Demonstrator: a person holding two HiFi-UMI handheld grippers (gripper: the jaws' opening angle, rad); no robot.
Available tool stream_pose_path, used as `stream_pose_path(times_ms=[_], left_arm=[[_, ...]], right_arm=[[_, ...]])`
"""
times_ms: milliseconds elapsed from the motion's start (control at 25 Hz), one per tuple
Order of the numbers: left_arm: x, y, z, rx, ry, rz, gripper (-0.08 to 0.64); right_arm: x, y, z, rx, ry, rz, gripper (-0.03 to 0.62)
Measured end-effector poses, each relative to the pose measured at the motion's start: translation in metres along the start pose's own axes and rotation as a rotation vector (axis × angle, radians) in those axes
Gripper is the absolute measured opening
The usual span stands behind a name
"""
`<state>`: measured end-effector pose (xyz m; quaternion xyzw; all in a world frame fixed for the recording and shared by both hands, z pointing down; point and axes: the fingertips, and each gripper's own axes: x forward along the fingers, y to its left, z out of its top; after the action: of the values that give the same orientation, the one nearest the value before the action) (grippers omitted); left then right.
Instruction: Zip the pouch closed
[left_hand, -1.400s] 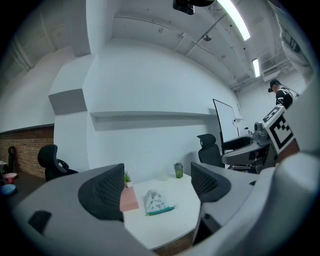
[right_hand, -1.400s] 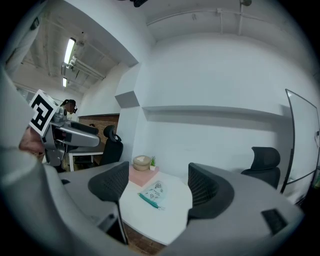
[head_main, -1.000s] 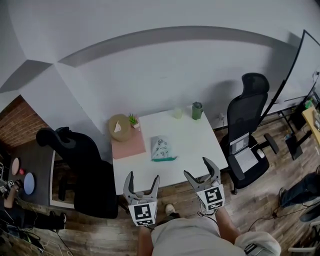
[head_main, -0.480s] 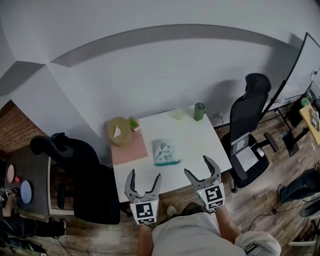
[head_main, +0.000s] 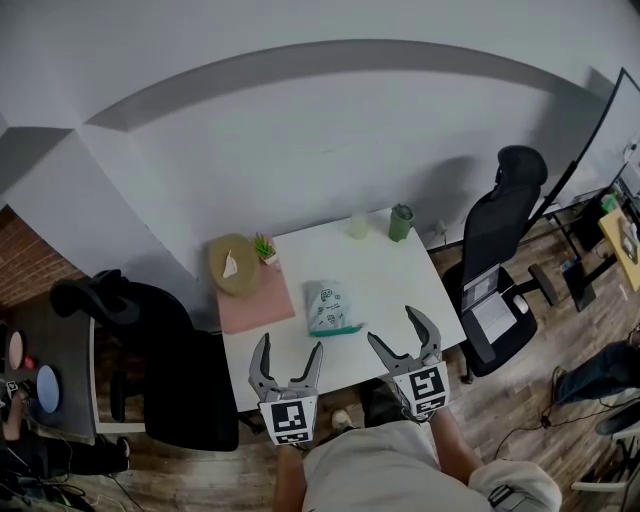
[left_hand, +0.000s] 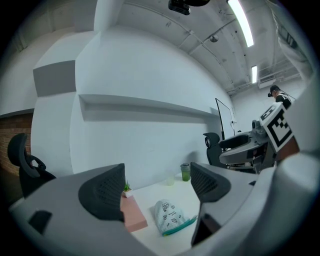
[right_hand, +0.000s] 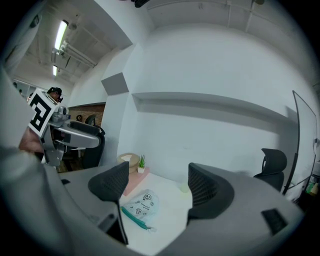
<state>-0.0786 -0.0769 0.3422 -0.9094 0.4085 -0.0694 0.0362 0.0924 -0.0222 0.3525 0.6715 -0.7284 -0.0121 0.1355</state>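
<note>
A pale printed pouch (head_main: 327, 304) with a teal zipper edge lies flat near the middle of the white table (head_main: 400, 280); it also shows as the pouch (left_hand: 170, 217) in the left gripper view and the pouch (right_hand: 140, 205) in the right gripper view. My left gripper (head_main: 286, 360) hovers open over the table's near edge, left of the pouch. My right gripper (head_main: 402, 335) is open too, over the near edge right of the pouch. Neither touches it. Between each pair of jaws there is nothing.
A pink mat (head_main: 254, 298), a round tan box (head_main: 234, 263) and a tiny potted plant (head_main: 266, 246) sit at the table's left. A green cup (head_main: 401, 222) and a pale glass (head_main: 358, 226) stand at the back. Black office chairs (head_main: 505, 255) flank the table.
The head view has shifted slightly, so the table sits a little nearer. Both grippers stay open at the near edge; the pouch has not moved.
</note>
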Motion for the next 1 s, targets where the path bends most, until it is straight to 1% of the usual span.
stream_pose_path(times_ms=[480,720,1000], left_arm=[[0.068,0.018,-0.014,-0.017,0.046,0.045,0.393],[0.101,0.022,-0.032,-0.028,0.087,0.069,0.388],[0.133,0.02,-0.063,-0.052,0.165,0.099,0.387]], right_arm=[[0.075,-0.029,-0.009,0.001,0.018,0.09,0.373],[0.107,-0.044,-0.031,0.007,0.067,0.14,0.371],[0.14,-0.052,-0.066,0.013,0.137,0.24,0.36]])
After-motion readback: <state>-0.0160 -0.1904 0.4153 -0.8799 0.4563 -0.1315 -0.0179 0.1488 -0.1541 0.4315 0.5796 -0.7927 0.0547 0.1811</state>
